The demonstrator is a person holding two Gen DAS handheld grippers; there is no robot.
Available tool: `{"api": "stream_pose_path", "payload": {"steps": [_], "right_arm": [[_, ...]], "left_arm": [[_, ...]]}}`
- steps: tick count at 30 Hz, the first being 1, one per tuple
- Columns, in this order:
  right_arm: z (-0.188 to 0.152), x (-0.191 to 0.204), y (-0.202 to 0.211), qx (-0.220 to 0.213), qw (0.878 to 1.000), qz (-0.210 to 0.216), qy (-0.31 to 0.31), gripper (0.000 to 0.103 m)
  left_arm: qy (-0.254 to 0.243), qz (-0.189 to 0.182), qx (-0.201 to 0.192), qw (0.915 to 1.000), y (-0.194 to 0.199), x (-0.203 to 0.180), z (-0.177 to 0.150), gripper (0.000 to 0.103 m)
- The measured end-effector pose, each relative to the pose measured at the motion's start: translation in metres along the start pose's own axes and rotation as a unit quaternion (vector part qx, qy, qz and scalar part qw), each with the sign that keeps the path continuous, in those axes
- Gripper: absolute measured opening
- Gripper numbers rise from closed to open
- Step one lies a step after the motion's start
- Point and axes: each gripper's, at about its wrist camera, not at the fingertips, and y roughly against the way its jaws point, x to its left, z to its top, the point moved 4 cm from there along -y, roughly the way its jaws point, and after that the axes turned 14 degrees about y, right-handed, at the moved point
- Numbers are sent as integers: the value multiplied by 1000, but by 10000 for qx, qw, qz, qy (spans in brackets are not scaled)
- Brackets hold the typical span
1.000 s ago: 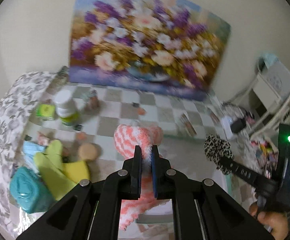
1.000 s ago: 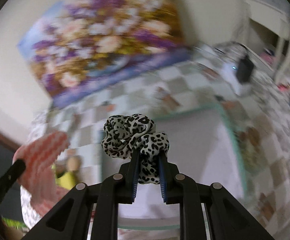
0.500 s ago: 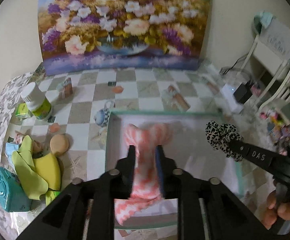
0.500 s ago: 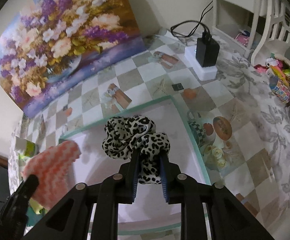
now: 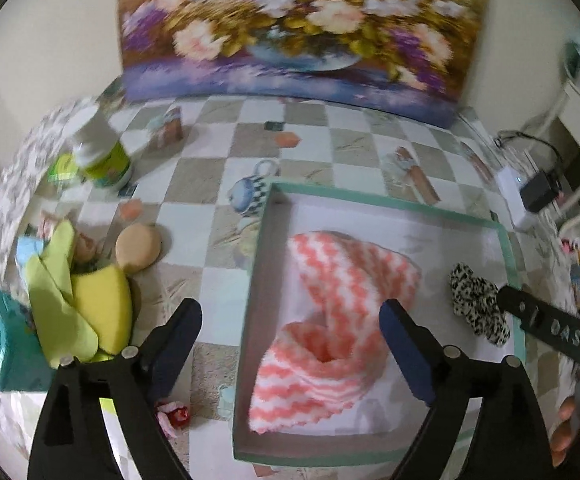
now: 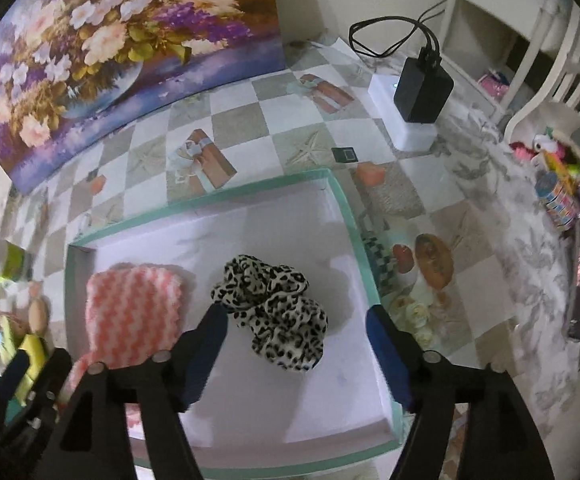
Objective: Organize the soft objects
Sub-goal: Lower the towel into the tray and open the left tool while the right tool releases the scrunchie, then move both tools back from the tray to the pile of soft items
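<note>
The pink and white zigzag cloth [image 5: 329,328] lies crumpled inside the shallow tray [image 5: 389,199] with the green rim. In the left wrist view its long side runs from the far middle of the tray down toward the near left corner. The leopard print scrunchie [image 6: 274,312] lies in the same tray, to the right of the cloth and apart from it. It is a bunched lump, a bit longer from far left to near right in the right wrist view.

The left gripper [image 5: 290,320] has just been opening. Its jaws stand wide over the cloth and do not press on it. The right gripper [image 6: 293,328] has just been opening too. Its jaws stand wide with the scrunchie lying loose between them.

White letters "DAS" show on the side of the right gripper in the left wrist view.

The tray sits on a checked tablecloth [image 5: 210,168]. A flower painting [image 5: 301,28] leans at the back. Left of the tray are yellow sponges [image 5: 90,312], a round tan sponge [image 5: 137,249], a teal pouch [image 5: 2,340] and a white bottle [image 5: 102,152]
</note>
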Motion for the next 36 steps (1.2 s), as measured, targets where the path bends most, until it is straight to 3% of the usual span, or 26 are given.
{"api": "stream_pose_path", "payload": {"steps": [5, 12, 14, 19, 25, 30, 36], "right_arm": [[3, 15, 1, -13, 9993, -81, 360, 102], [10, 31, 17, -247, 9981, -64, 563, 103], [12, 33, 21, -300, 9981, -71, 537, 103], [17, 41, 33, -420, 9981, -86, 442, 103], [21, 75, 42, -525, 9963, 98, 668, 103], [23, 110, 45, -568, 9937, 235, 936, 103], [24, 145, 45, -585, 9905, 276, 1214, 103]], "left_arm": [[614, -26, 126, 9980, -5, 23, 7, 97], [1430, -297, 4, 9893, 9, 58, 27, 98], [1566, -188, -111, 9874, 14, 70, 32, 99], [1776, 486, -276, 9825, 25, 102, 42, 99], [2062, 571, -544, 9753, 41, 128, 58, 99], [2320, 983, -523, 9663, 44, 150, 64, 99], [2346, 1139, -519, 9640, 48, 163, 77, 99]]}}
